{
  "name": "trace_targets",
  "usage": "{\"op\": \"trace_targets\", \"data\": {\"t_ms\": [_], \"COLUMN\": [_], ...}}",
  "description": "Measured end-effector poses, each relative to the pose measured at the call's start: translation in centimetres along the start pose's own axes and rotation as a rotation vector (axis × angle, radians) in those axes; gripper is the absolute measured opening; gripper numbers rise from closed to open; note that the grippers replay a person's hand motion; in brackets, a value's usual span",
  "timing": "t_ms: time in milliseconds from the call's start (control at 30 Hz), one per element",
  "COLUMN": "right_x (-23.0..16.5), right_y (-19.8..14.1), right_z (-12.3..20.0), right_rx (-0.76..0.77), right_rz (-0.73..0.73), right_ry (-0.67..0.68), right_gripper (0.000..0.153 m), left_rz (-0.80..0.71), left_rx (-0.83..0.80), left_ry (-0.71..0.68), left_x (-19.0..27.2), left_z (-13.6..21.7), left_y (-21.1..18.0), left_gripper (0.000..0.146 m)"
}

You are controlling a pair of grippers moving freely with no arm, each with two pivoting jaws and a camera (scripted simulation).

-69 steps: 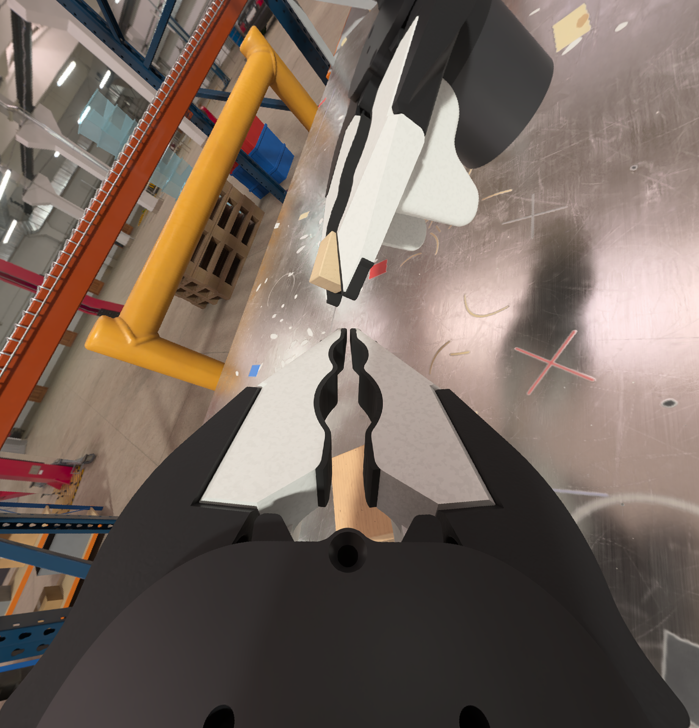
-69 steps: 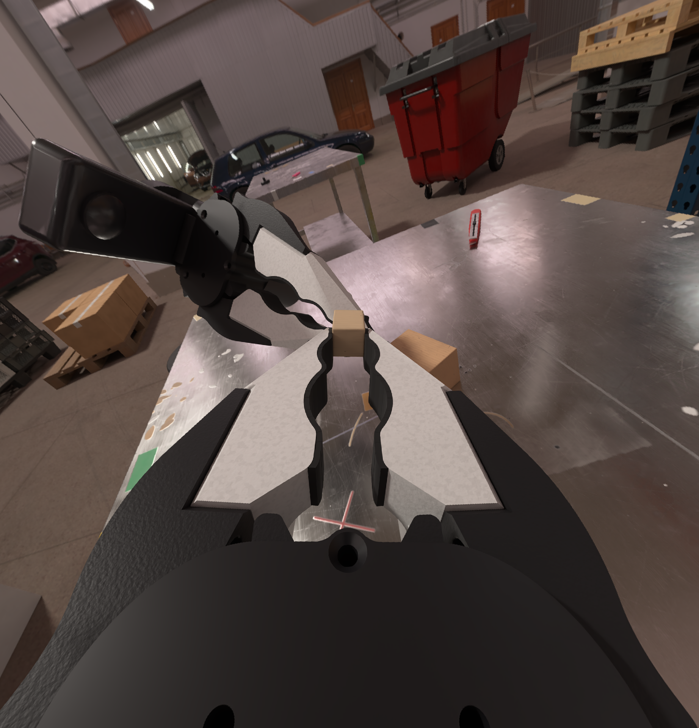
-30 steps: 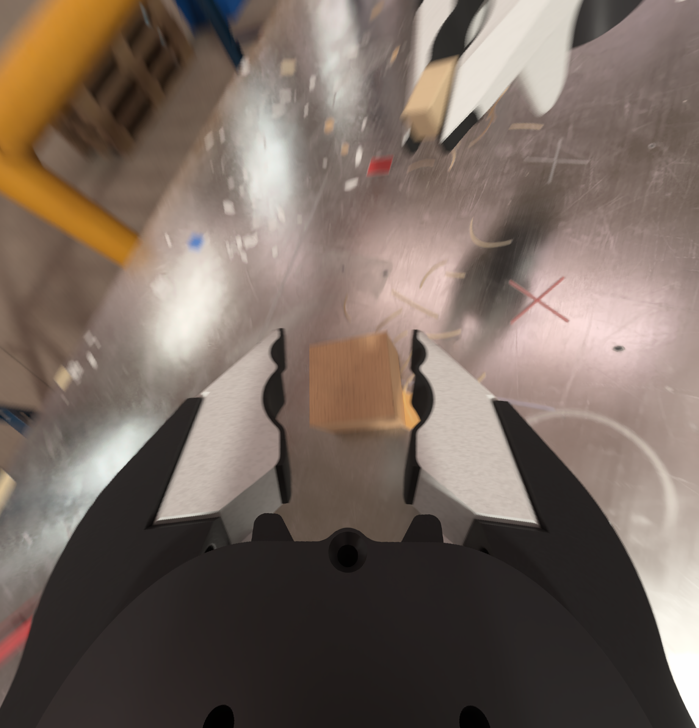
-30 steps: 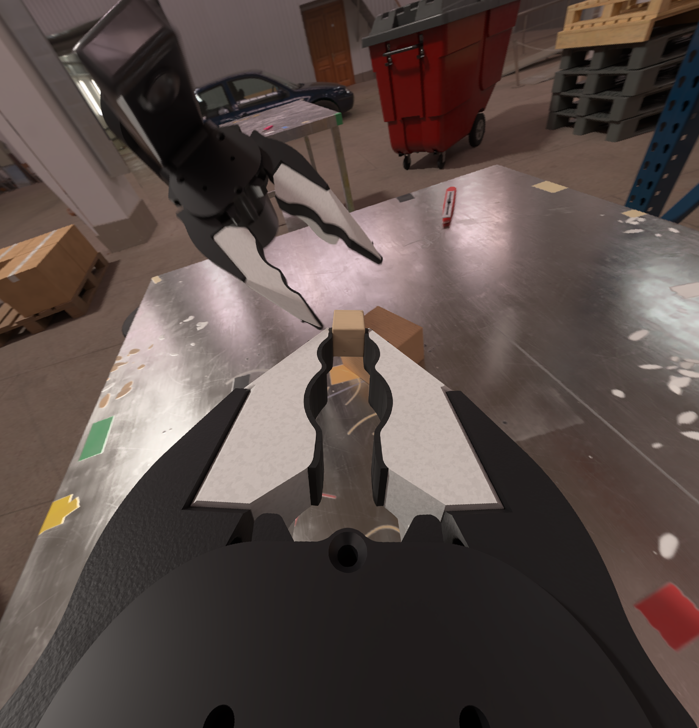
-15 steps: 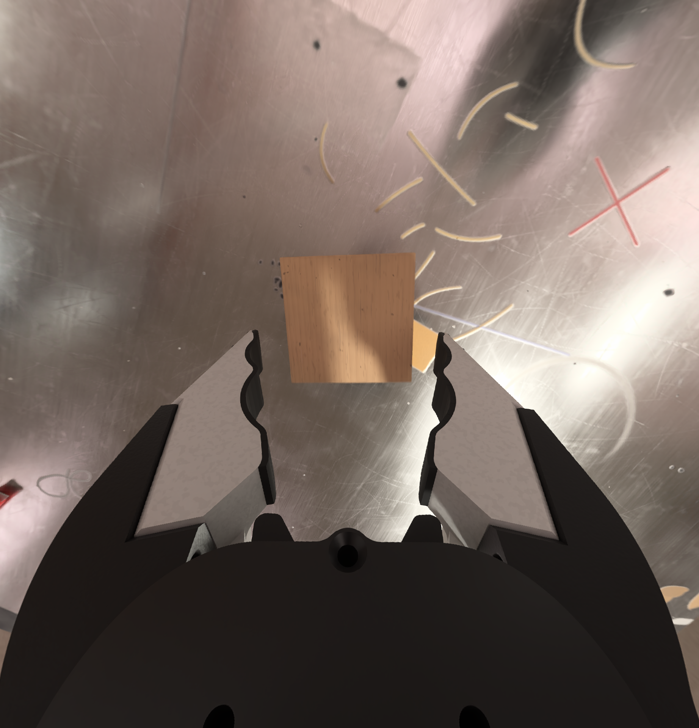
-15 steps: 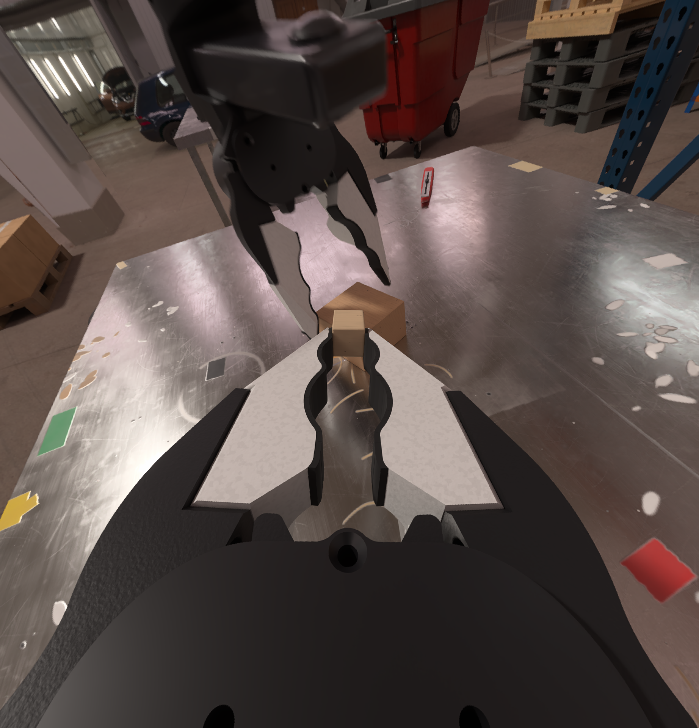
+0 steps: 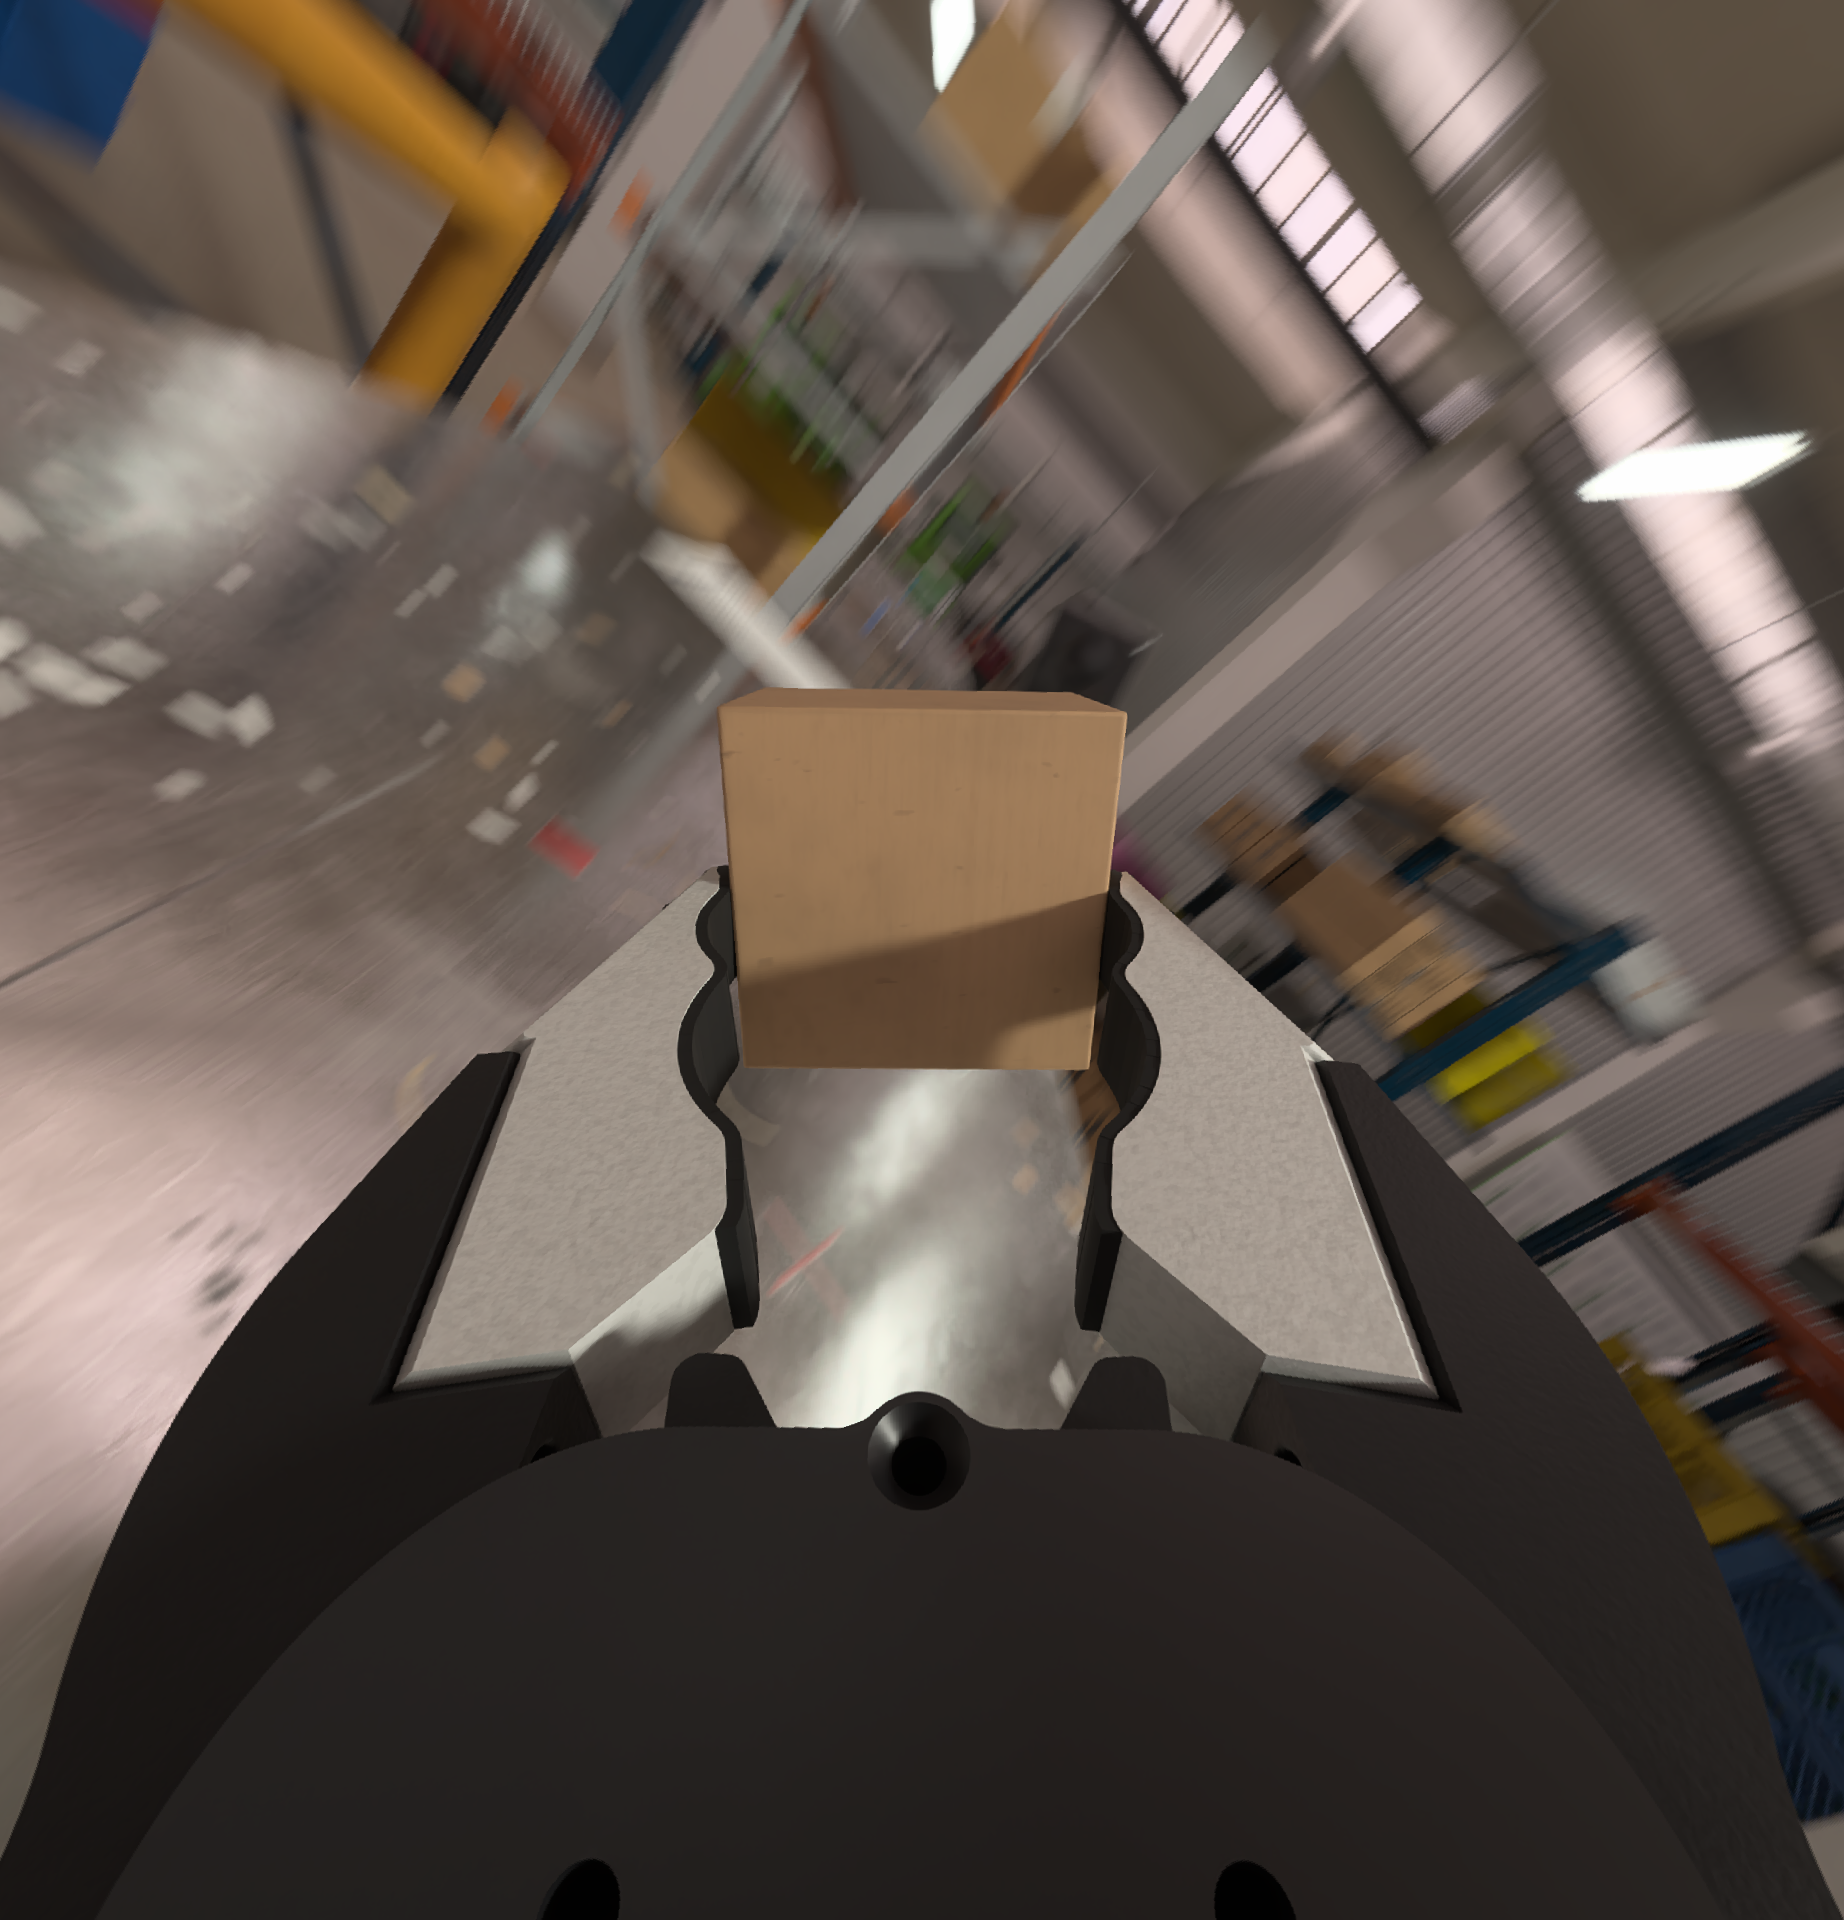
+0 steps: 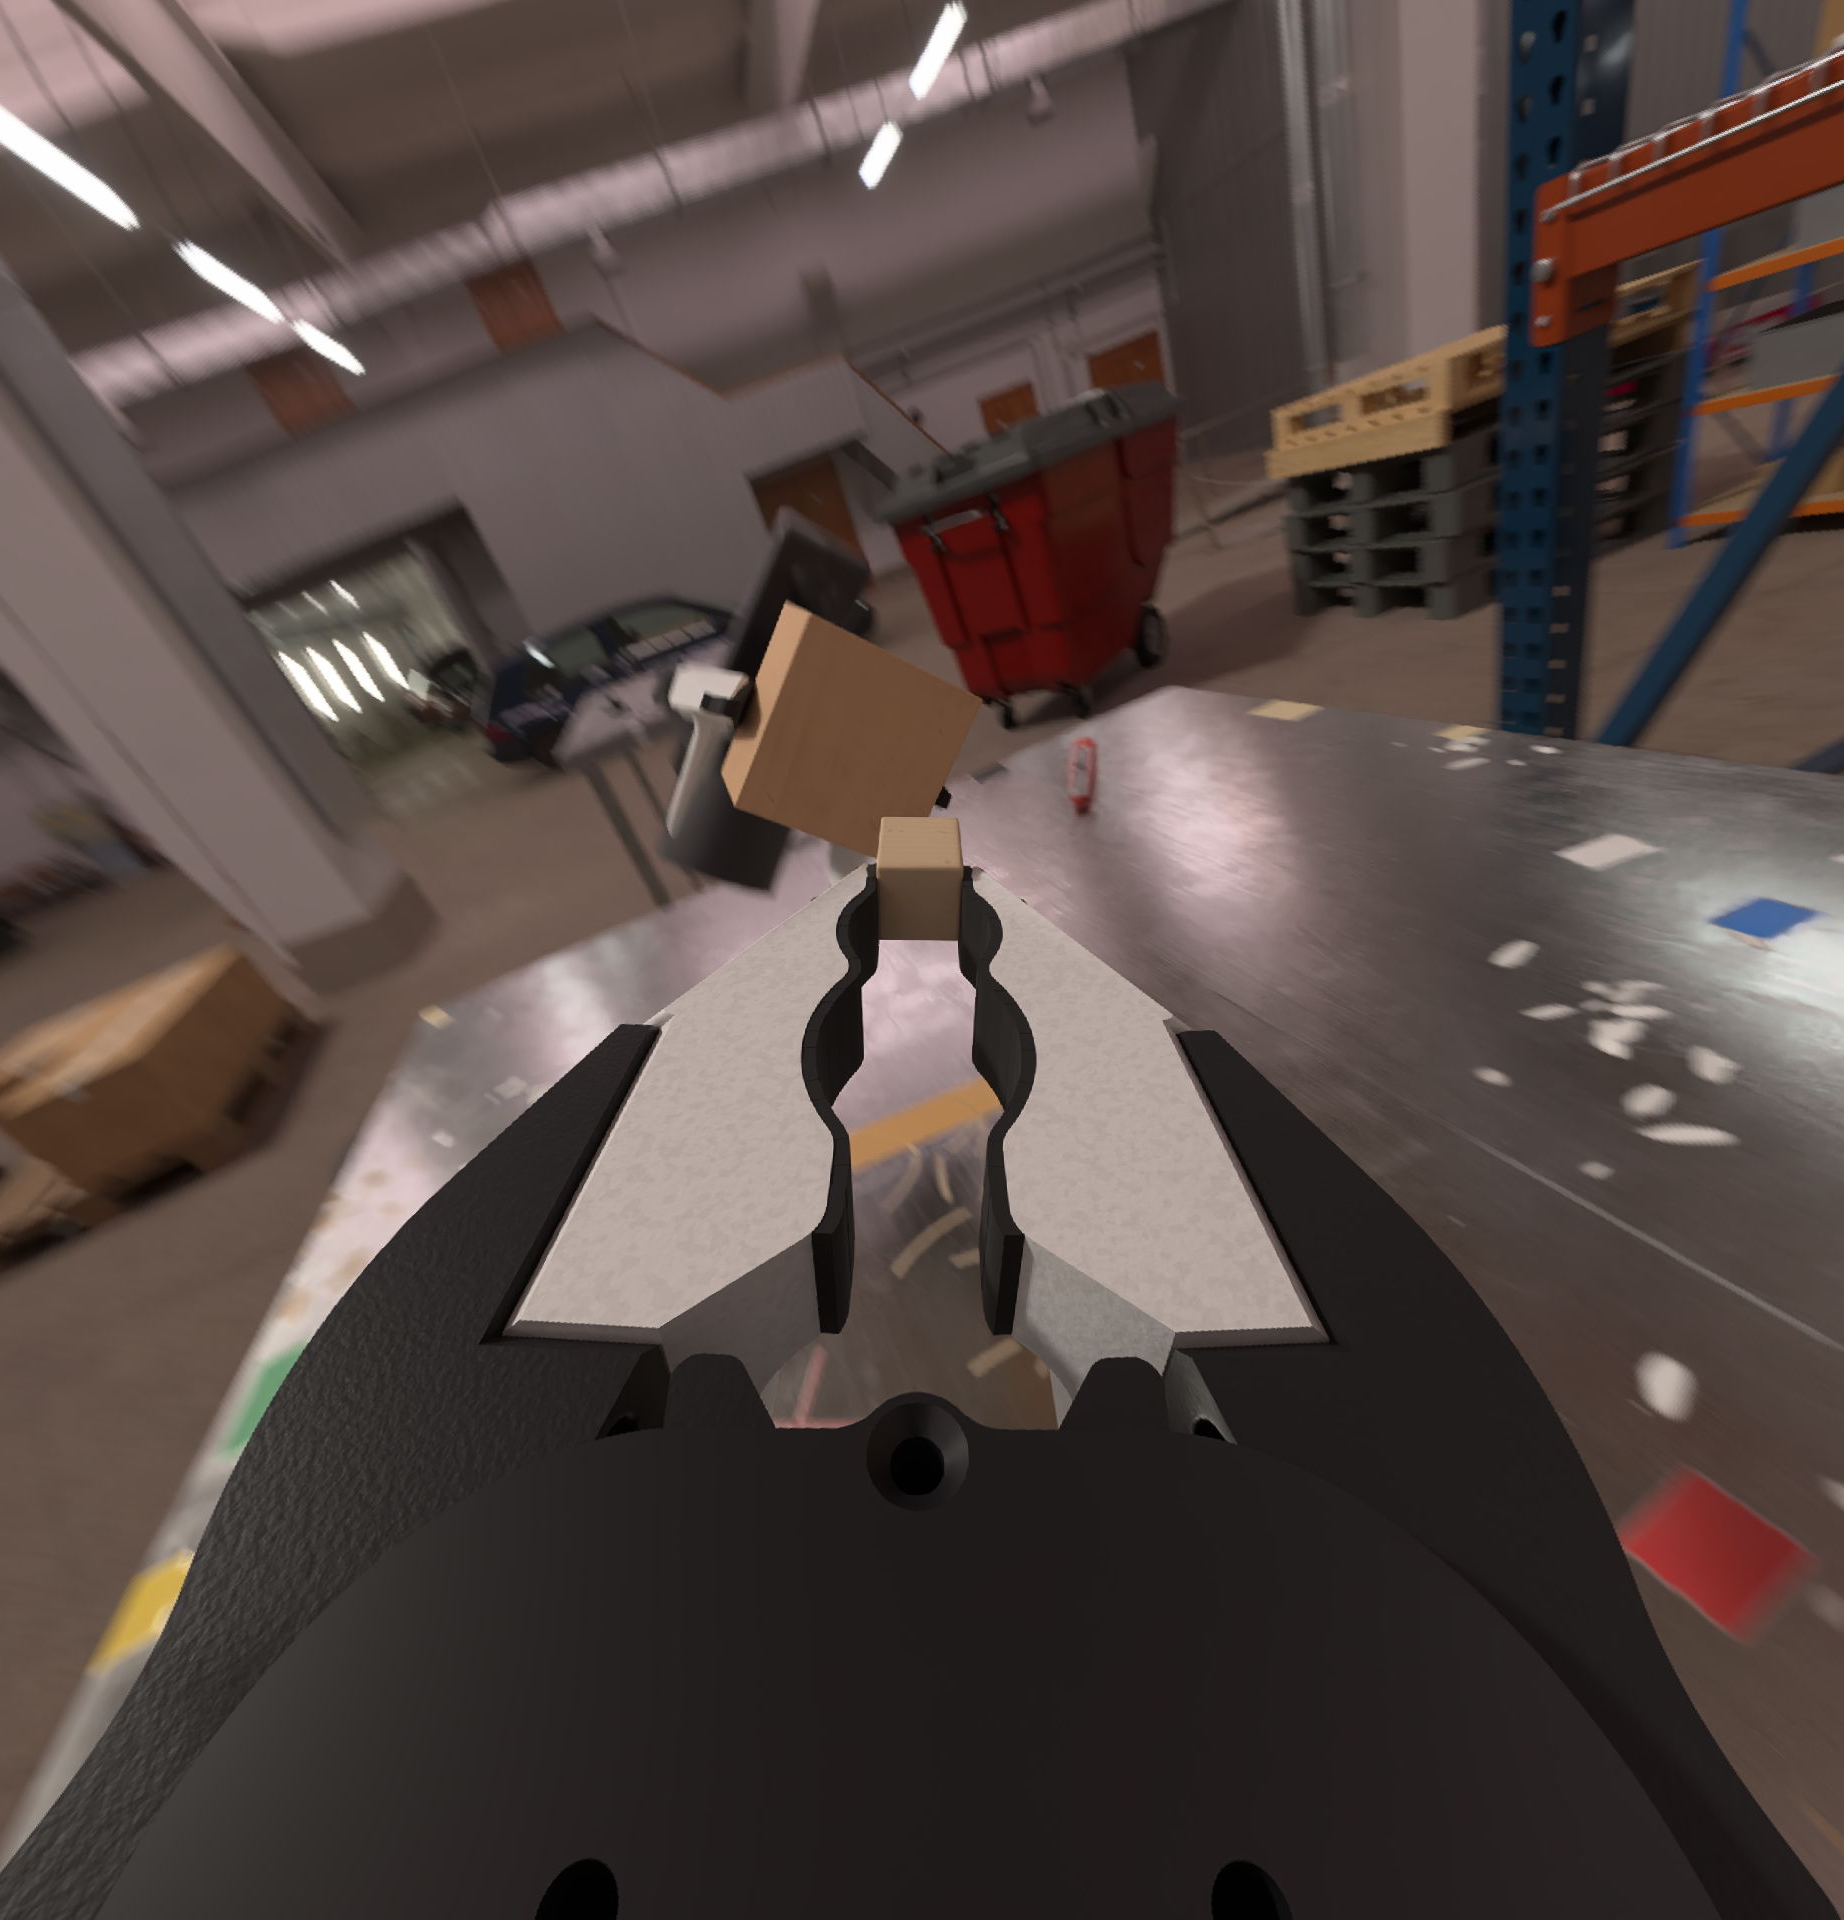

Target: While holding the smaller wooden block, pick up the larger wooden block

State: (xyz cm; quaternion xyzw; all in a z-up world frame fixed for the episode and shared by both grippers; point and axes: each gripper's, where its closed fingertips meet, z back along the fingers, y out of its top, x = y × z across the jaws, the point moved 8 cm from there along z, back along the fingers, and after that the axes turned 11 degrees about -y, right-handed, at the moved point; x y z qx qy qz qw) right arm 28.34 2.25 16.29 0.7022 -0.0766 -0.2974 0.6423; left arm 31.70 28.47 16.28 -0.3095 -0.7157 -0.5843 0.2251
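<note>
My left gripper [image 7: 918, 914] is shut on the larger wooden block [image 7: 918, 873], a tan cube clamped between its fingertips and held in the air above the metal table [image 7: 170, 935]. The background there is motion-blurred. My right gripper [image 8: 918, 883] is shut on the smaller wooden block [image 8: 918, 878], a pale cube at its fingertips, held above the table [image 8: 1417, 935]. In the right wrist view the larger block [image 8: 845, 727] hangs tilted in the air just beyond the small one, gripped by the left gripper [image 8: 720, 748], which is mostly hidden behind it.
The scratched metal table carries paint flecks, a blue patch [image 8: 1759, 920], a red patch [image 8: 1707, 1558] and a small red object [image 8: 1082, 774] at its far side. A red bin [image 8: 1043, 551], stacked pallets [image 8: 1417, 499] and blue racking [image 8: 1552, 364] stand beyond.
My left gripper has shut on the larger block and lifted it off the table, swinging up fast. My right gripper keeps the small block and has tilted upward.
</note>
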Motion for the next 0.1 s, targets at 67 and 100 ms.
{"op": "trace_targets", "data": {"t_ms": [67,100], "right_x": [-0.2,-0.3], "right_y": [0.8,1.1], "right_z": [-1.1,-1.7], "right_rx": [0.029,0.021], "right_rz": [-0.094,-0.116], "right_ry": [0.079,0.104], "right_gripper": [0.014,0.014], "left_rz": [-0.033,-0.056], "left_rx": [0.161,0.204], "left_ry": [-0.154,-0.199], "left_x": [0.5,0.6], "left_z": [0.1,0.0], "left_y": [-0.9,-1.2], "left_gripper": [0.070,0.070]}}
